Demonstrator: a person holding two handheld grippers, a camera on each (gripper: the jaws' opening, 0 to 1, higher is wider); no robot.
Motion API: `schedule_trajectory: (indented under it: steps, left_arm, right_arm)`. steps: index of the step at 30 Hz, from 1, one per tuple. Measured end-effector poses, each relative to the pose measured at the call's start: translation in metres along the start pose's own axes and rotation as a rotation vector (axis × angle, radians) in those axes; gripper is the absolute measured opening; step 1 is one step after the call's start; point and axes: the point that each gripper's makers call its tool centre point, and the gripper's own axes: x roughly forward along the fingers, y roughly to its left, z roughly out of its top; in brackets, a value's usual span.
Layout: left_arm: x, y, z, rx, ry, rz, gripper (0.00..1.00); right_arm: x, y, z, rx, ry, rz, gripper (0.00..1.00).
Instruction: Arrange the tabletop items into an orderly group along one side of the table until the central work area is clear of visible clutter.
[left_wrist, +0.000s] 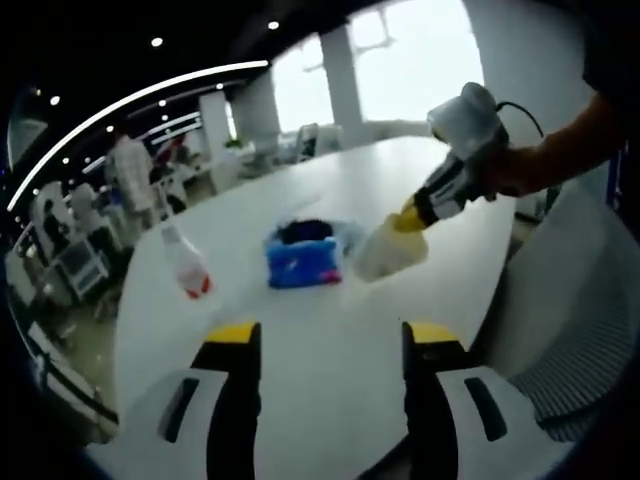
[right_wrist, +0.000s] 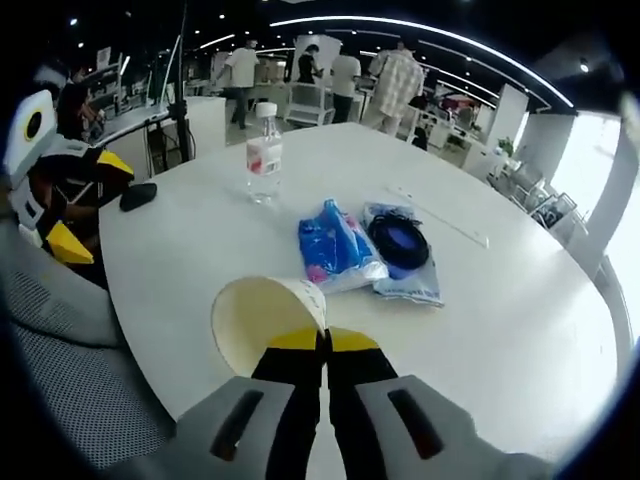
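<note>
A white paper cup (right_wrist: 262, 322) lies tilted on its side, mouth toward the camera. My right gripper (right_wrist: 322, 342) is shut on its rim. In the left gripper view the right gripper (left_wrist: 408, 218) holds the cup (left_wrist: 385, 252) just above the white table (left_wrist: 330, 180). A blue packet (right_wrist: 335, 245) and a clear bag with a dark coil (right_wrist: 402, 245) lie side by side mid-table. A clear bottle with a red label (right_wrist: 264, 155) stands upright beyond them. My left gripper (left_wrist: 333, 340) is open over the table's near edge, nothing between its jaws; it also appears as the left gripper (right_wrist: 90, 205) at the table's left edge.
A small black object (right_wrist: 138, 195) lies near the table's left edge. A thin white strip (right_wrist: 440, 215) lies past the bag. Grey mesh chairs (right_wrist: 70, 370) stand at the near edge. Several people stand by desks in the background.
</note>
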Motion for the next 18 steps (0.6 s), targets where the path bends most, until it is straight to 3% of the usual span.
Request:
schedule_trajectory:
  steps: [8, 18]
  left_arm:
    - [0.009, -0.007, 0.018, 0.027, -0.034, -0.022, 0.44]
    - [0.019, -0.023, 0.030, 0.013, -0.066, -0.055, 0.42]
  right_arm:
    - [-0.003, 0.015, -0.001, 0.034, 0.012, 0.030, 0.00]
    - [-0.007, 0.035, -0.003, 0.068, 0.030, 0.081, 0.00]
